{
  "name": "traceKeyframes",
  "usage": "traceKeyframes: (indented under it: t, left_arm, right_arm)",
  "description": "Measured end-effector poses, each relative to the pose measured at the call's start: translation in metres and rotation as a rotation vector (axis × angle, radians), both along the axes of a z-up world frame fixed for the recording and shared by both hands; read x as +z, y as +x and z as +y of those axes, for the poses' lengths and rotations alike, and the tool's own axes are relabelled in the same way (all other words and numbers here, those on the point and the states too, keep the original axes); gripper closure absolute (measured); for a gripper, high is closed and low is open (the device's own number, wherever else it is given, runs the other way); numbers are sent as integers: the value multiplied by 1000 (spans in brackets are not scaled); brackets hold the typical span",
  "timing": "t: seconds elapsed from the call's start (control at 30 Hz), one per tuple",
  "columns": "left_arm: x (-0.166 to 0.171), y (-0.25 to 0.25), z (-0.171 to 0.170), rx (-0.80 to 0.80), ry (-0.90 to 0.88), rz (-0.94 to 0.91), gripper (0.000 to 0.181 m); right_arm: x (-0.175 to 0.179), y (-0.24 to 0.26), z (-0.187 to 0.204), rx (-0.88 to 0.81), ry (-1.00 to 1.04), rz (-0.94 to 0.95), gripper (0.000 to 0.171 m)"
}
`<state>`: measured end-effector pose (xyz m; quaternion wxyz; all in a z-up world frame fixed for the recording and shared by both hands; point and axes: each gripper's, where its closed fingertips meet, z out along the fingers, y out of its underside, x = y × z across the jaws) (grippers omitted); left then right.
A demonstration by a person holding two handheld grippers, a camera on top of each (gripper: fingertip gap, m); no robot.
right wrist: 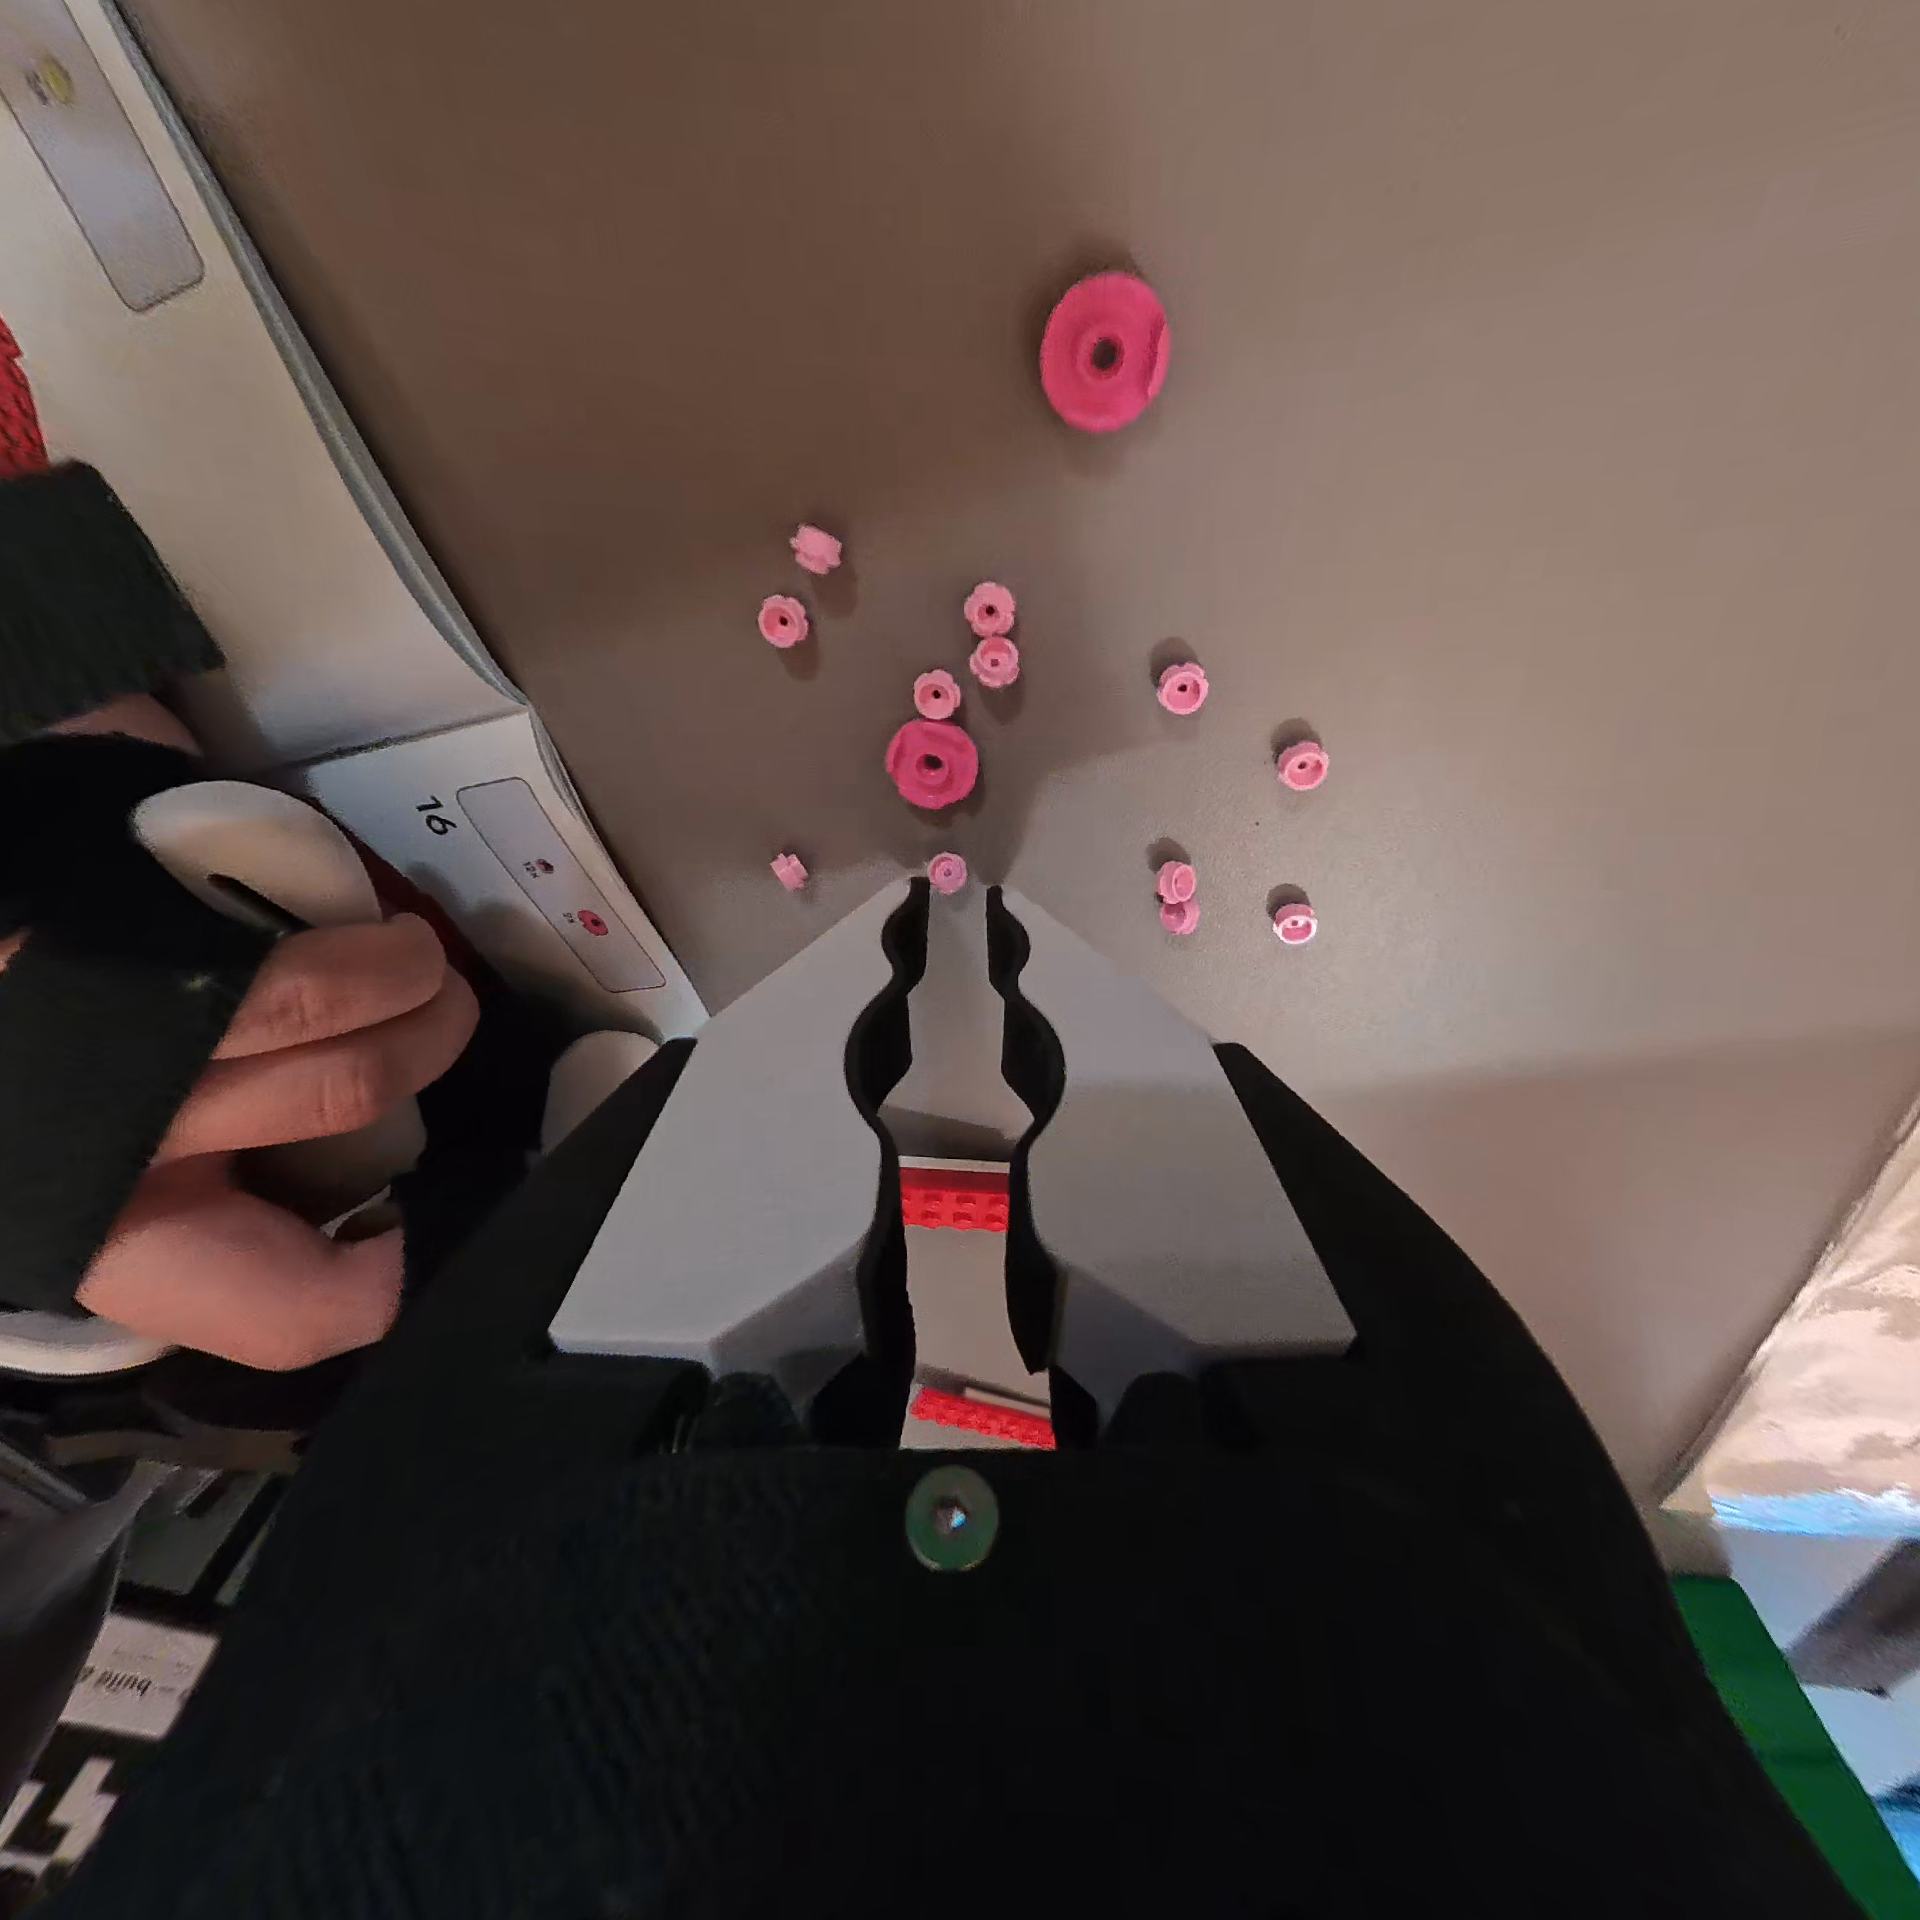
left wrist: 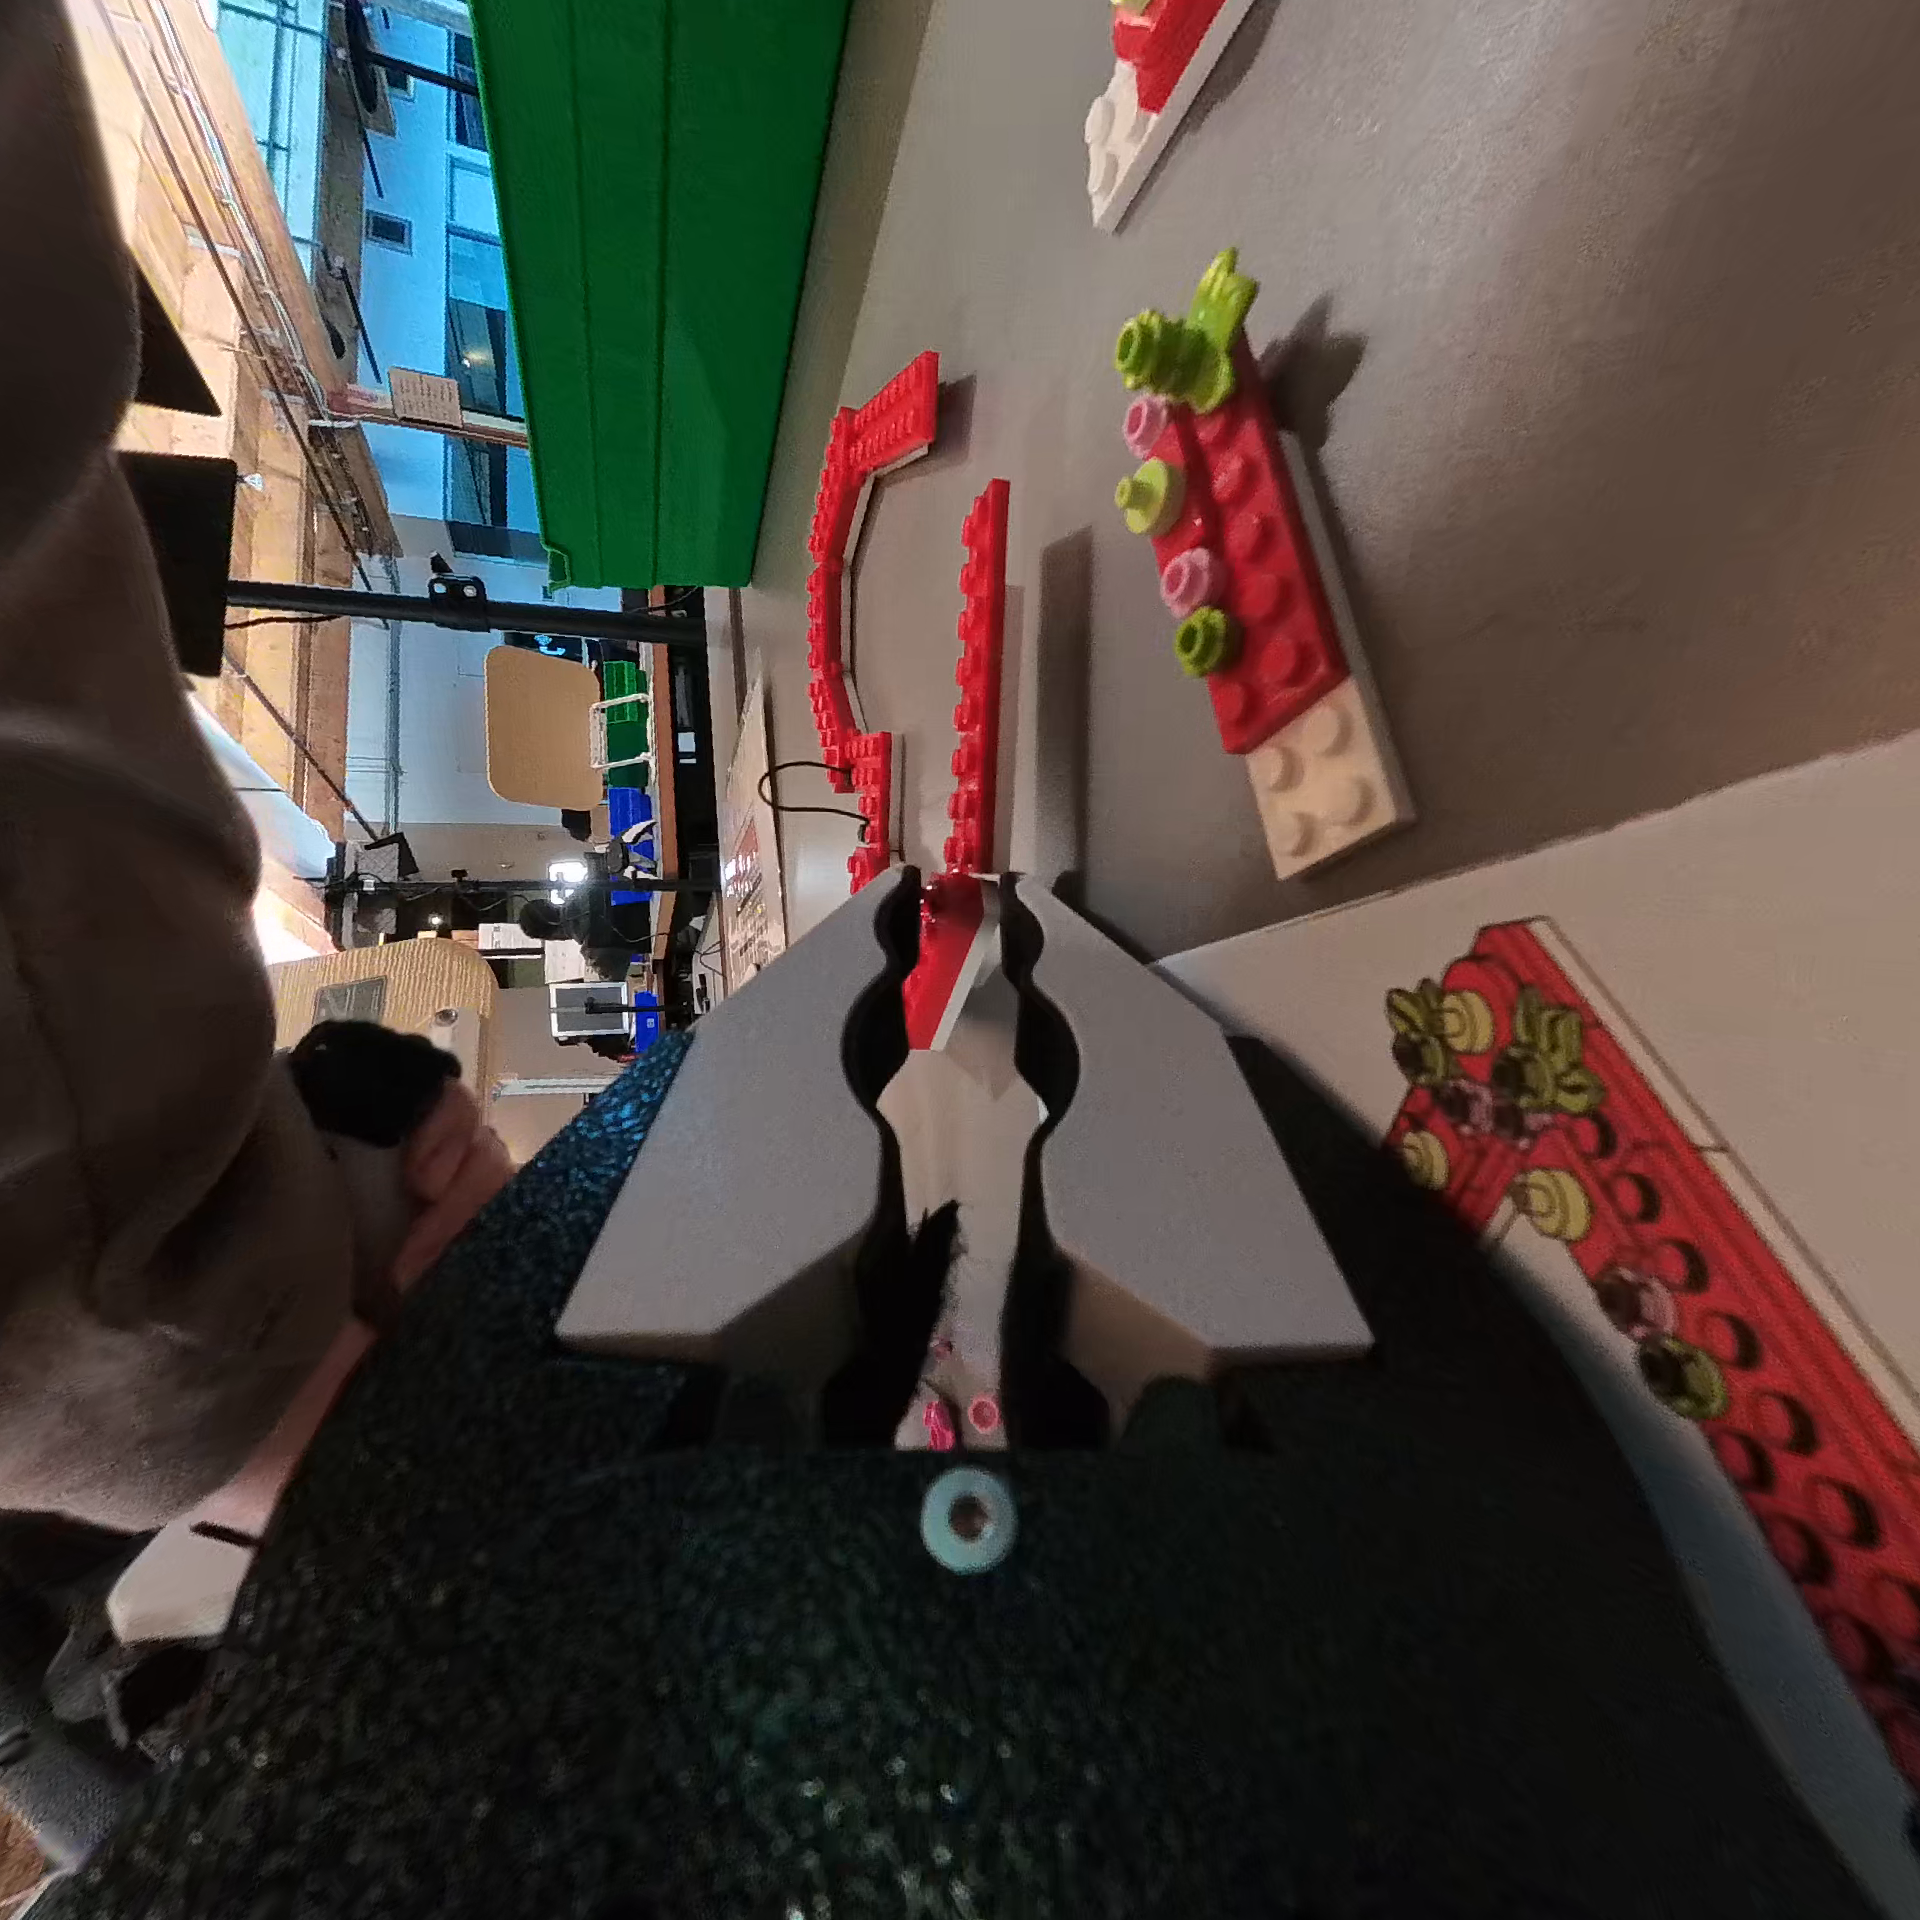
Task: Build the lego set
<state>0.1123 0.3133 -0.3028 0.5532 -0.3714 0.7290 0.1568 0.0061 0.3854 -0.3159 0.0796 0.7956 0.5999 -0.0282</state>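
In the left wrist view my left gripper (left wrist: 961,883) is shut on the near end of a long red plate with a white underside (left wrist: 977,675), which reaches away over the grey table. A red-and-white plate with lime and pink studs (left wrist: 1262,582) lies to the right, and a curved red frame (left wrist: 842,582) to the left. In the right wrist view my right gripper (right wrist: 954,891) is open with a narrow gap and empty, with its tips just short of a small light pink stud (right wrist: 947,871). Several more pink studs (right wrist: 989,608) are scattered beyond.
An open instruction booklet lies at the right of the left wrist view (left wrist: 1662,1039) and at the left of the right wrist view (right wrist: 312,540). A large dark pink disc (right wrist: 1103,351) and a smaller one (right wrist: 931,764) lie among the studs. A green bin (left wrist: 665,291) stands at the table's far edge. A person's hand (right wrist: 301,1091) is at the left. One gripper's finger ends stand about 12 centimetres off the other's. My right tips are roughly 8 centimetres from the large dark pink disc (right wrist: 1103,351).
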Motion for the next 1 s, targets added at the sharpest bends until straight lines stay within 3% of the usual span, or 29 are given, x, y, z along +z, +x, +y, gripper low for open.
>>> traceKeyframes:
  t: [0.7,1.0]
  left_arm:
    - [0,0,0,-3,-3,-2,169]
    - [0,0,0,-2,-14,-9,168]
  right_arm:
    - [-3,-3,-2,30,5,-88,166]
    - [13,14,-13,28,59,25,166]
